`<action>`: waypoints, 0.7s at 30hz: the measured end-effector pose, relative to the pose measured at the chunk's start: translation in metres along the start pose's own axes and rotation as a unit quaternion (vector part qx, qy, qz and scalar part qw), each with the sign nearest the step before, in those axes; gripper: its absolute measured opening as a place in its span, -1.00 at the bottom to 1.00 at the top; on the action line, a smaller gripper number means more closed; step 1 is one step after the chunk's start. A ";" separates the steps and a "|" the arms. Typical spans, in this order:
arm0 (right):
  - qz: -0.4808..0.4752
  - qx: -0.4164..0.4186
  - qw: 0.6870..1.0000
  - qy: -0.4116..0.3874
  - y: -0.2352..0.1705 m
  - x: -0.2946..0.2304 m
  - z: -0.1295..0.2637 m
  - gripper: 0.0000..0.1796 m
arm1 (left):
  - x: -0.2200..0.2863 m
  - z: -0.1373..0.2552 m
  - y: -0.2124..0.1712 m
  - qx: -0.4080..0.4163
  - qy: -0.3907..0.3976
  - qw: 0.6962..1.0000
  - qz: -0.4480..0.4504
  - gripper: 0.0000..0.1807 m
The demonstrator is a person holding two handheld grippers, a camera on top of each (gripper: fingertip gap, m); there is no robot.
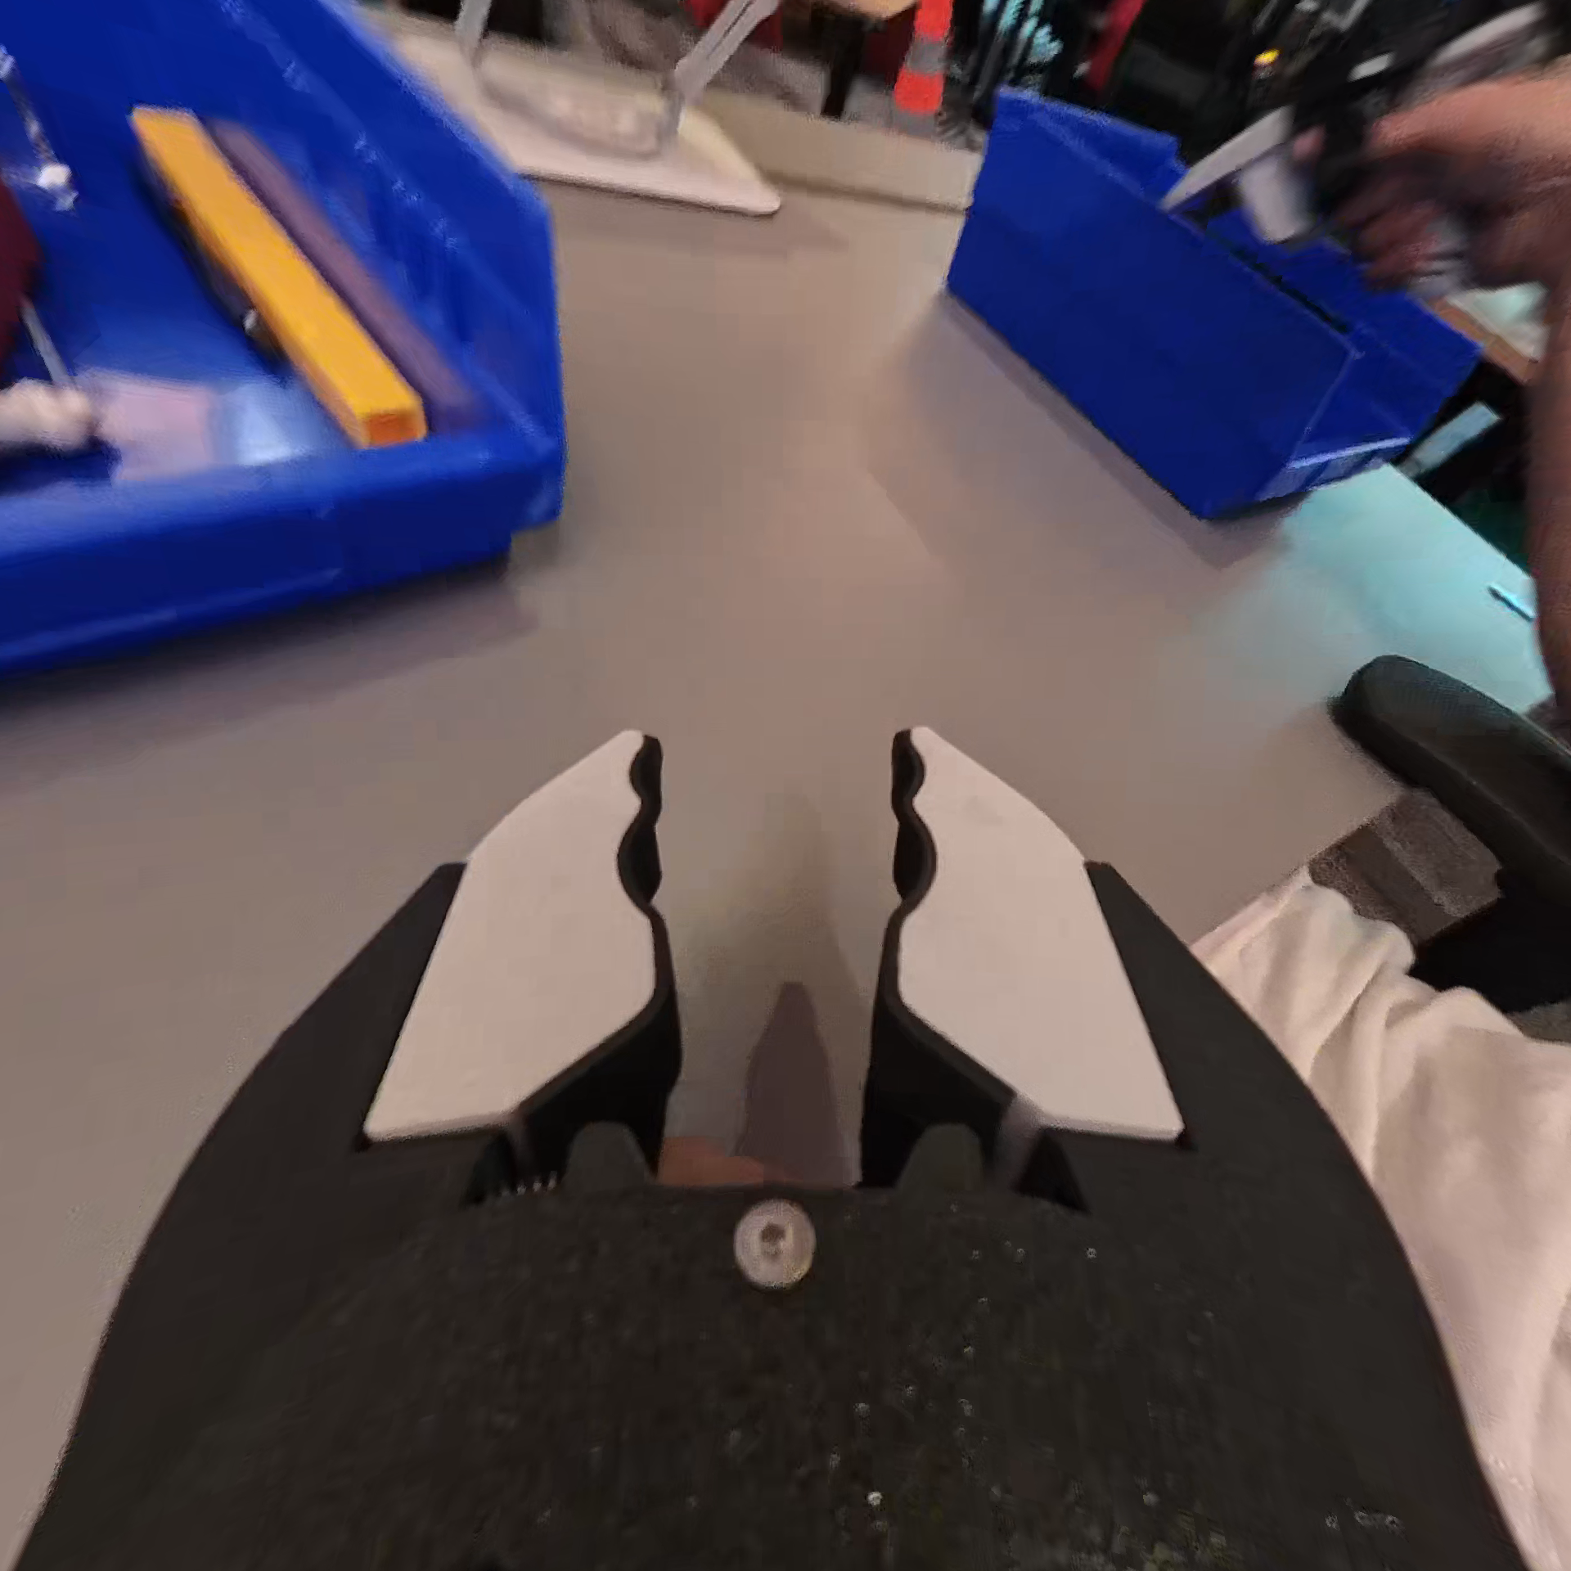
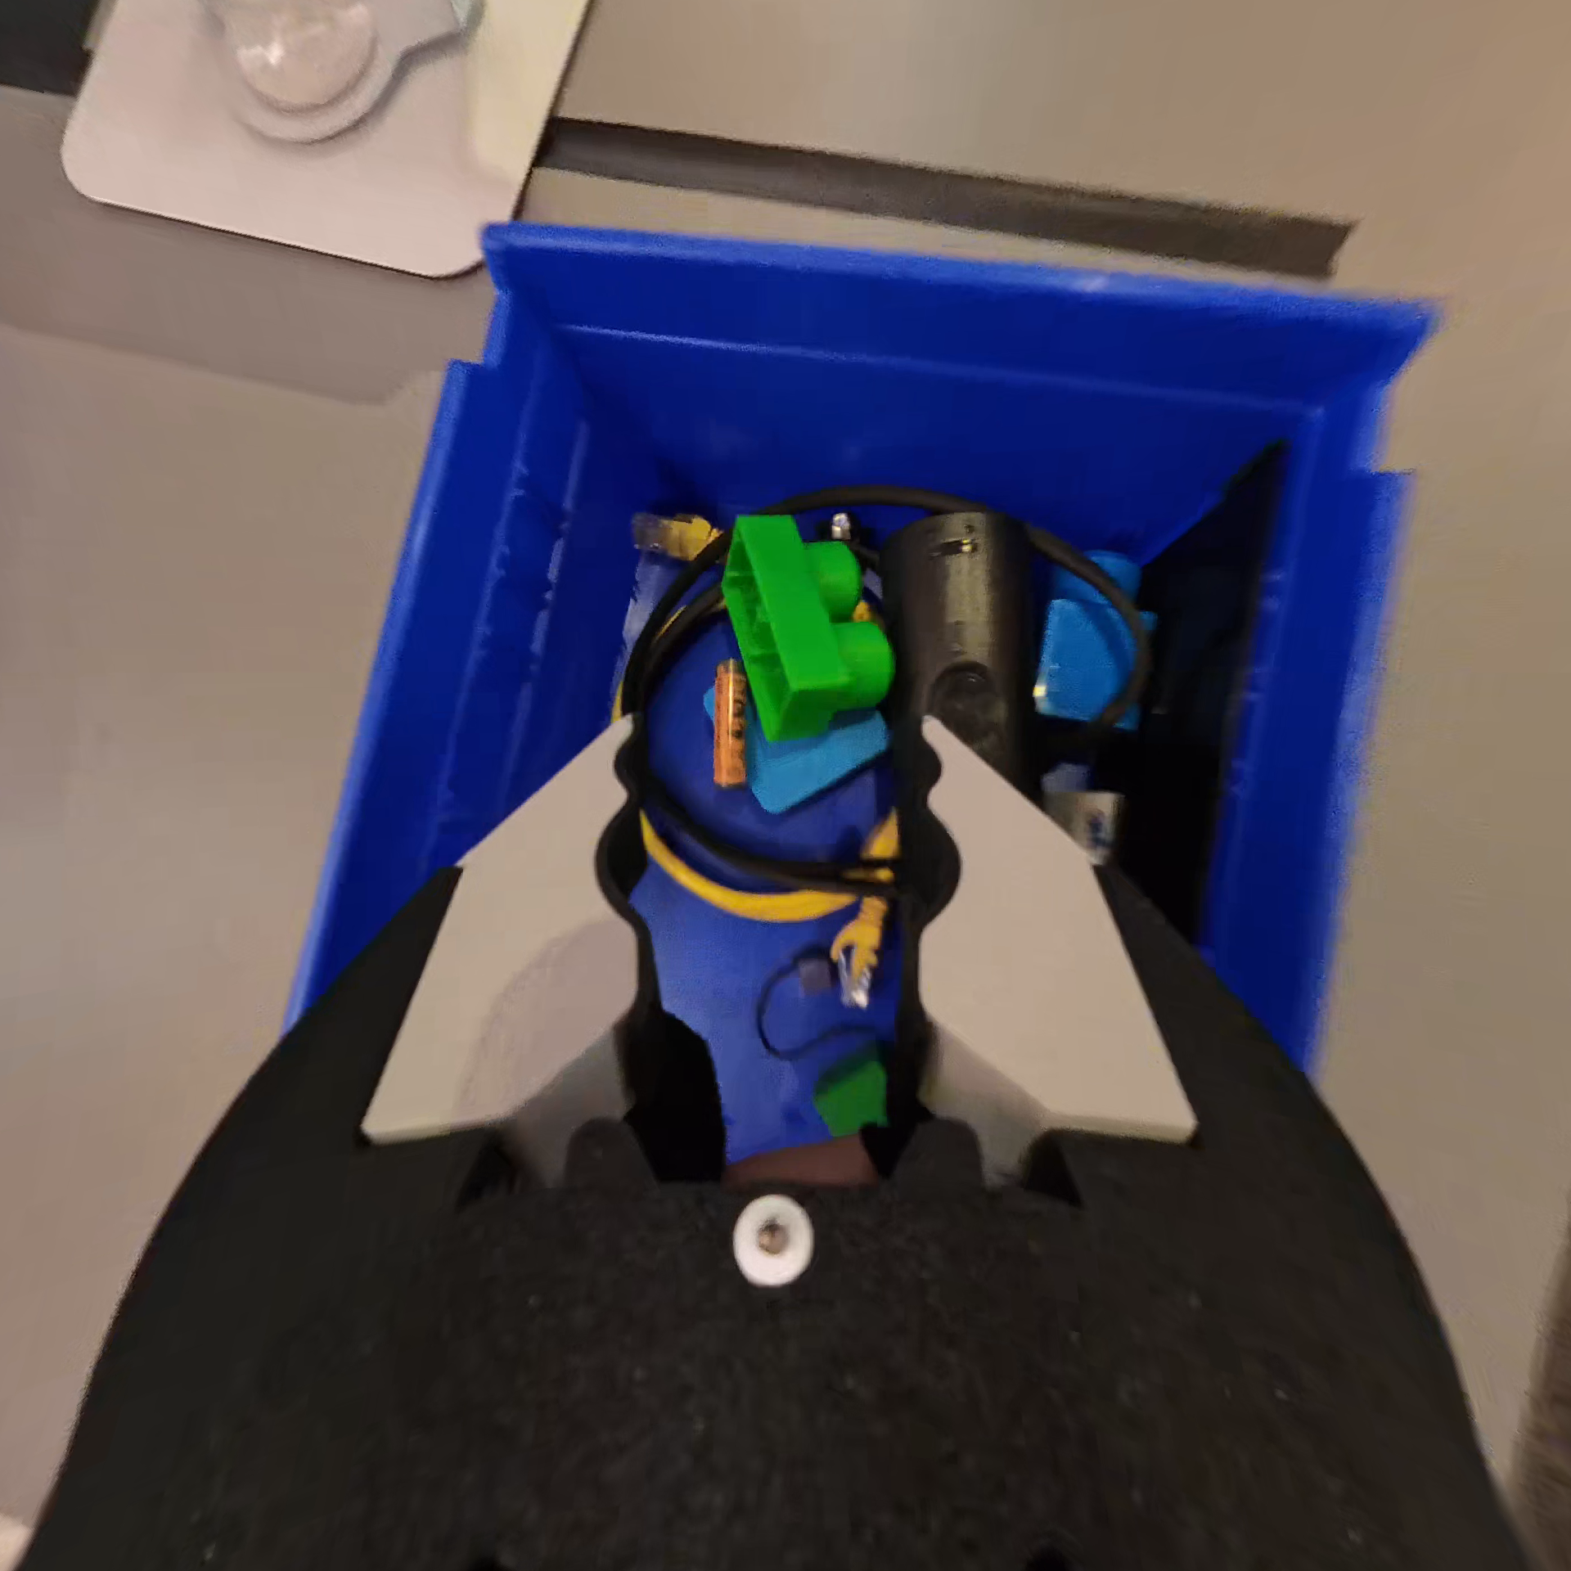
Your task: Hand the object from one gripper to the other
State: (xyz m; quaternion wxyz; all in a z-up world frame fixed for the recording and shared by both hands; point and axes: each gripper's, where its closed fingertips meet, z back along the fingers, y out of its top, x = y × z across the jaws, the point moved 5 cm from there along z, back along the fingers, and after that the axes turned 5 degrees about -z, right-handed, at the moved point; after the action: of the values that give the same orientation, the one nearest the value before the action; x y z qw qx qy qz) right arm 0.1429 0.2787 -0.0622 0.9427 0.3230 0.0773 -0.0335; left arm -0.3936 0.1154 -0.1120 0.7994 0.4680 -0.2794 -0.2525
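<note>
The left gripper, a black body with pale grey finger plates and wavy black pads, hung above the smooth grey tabletop with its fingers released and nothing between them; to its left stood a large blue plastic bin holding a long yellow-orange bar beside a darker purple strip, with blurred pale items at its near end; farther off on the right stood a second blue plastic bin, and above it, heavily blurred, a person's hand carried the other gripper; a white sleeve and a black chair armrest showed at the right edge; a white mat with a clear plastic thing on it lay at the far side of the table.

The right gripper hovered over the open top of that second blue bin, looking down into it; its fingers were spread apart and gripped nothing; which item was the one to be handed over could not be told, but every loose item lay in the bin; among them were a bright green toy brick with two studs, a black cylinder, a light blue plastic block, a light blue flat wedge, a small orange battery, a blue rounded object with a yellow band, and a thin black cable looping over them; the green brick rested on top of the pile, just beyond the fingertips.
</note>
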 end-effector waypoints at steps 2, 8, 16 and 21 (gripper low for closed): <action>0.037 0.029 0.999 -0.021 0.008 -0.005 0.036 -0.33 | -0.013 -0.001 -0.004 -0.015 0.029 0.999 0.017 -0.44; 0.115 0.187 0.976 0.019 0.034 -0.068 0.128 -0.34 | -0.025 0.000 -0.003 -0.020 0.055 0.998 0.028 -0.45; 0.208 0.367 0.861 0.283 0.021 -0.217 0.141 -0.35 | -0.012 -0.012 0.005 -0.025 0.034 0.999 -0.010 -0.45; 0.164 0.222 0.858 0.433 -0.050 -0.298 0.056 -0.35 | -0.002 -0.011 0.014 -0.016 0.019 0.999 -0.048 -0.44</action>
State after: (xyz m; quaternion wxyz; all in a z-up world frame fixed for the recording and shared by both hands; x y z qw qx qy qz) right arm -0.1496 0.2091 0.0013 0.7093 0.5137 0.4136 0.2487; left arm -0.3860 0.1294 -0.1048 0.7988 0.4733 -0.2371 -0.2858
